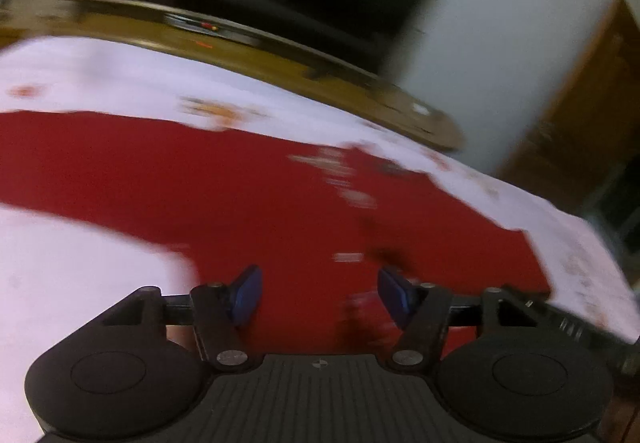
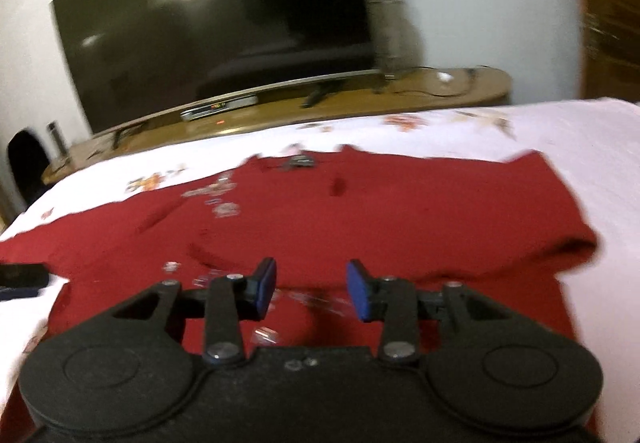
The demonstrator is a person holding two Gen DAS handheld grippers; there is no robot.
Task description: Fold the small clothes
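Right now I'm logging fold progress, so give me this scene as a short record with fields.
garment: red shirt, spread out, right sleeve side folded over
surface: white cloth with orange prints
left claw: open, above the shirt, nothing between the pads
right claw: open, above the shirt, holds nothing
background: dark television on a wooden stand
image: blurred

i can read no text in either of my views. the pale print on the red shirt, left of centre in the right view, is smeared by blur, and the orange display on the box under the television is too small to make out.
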